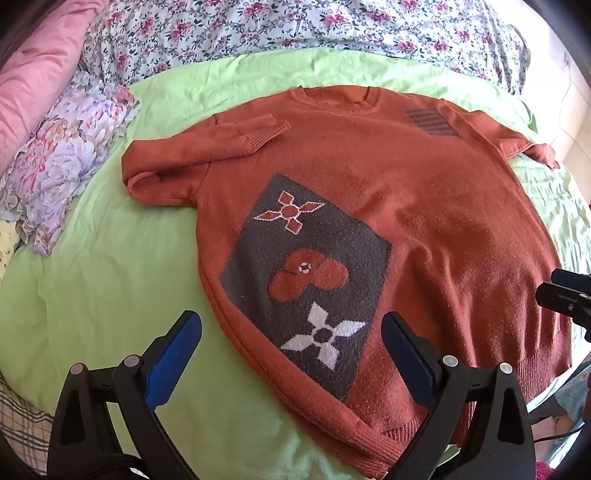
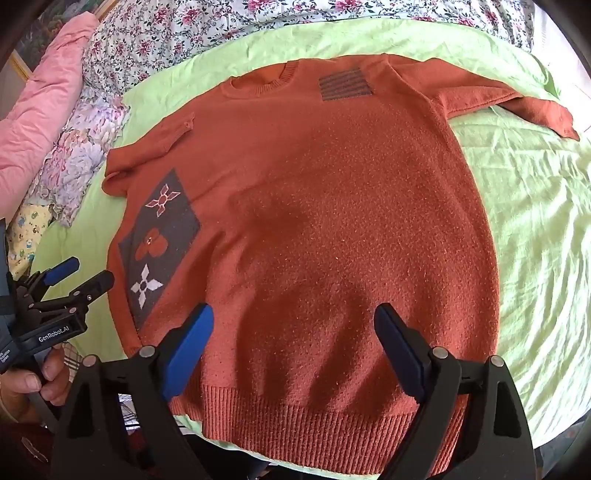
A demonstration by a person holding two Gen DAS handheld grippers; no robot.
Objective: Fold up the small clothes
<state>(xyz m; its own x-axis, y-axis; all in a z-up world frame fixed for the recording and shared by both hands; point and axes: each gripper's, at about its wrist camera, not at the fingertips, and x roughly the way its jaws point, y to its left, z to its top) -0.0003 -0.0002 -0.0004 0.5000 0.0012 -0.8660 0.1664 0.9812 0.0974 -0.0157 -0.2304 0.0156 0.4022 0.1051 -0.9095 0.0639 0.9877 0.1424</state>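
An orange knit sweater (image 1: 424, 192) lies flat, front up, on a light green sheet (image 1: 92, 266); it also shows in the right wrist view (image 2: 332, 221). It has a grey patch with flower shapes (image 1: 306, 273) and a striped chest patch (image 2: 343, 88). Its left sleeve (image 1: 207, 147) is folded in over the shoulder; its right sleeve (image 2: 498, 92) stretches out sideways. My left gripper (image 1: 291, 328) is open above the sweater's lower left side. My right gripper (image 2: 293, 321) is open above the hem (image 2: 295, 424).
A floral quilt (image 1: 295, 29) lies along the back of the bed. A pink duvet (image 1: 33, 70) and a floral pillow (image 1: 62, 158) sit at the left. The bed's edge (image 2: 554, 424) runs close behind the hem. The left gripper (image 2: 79, 275) and a hand show at left.
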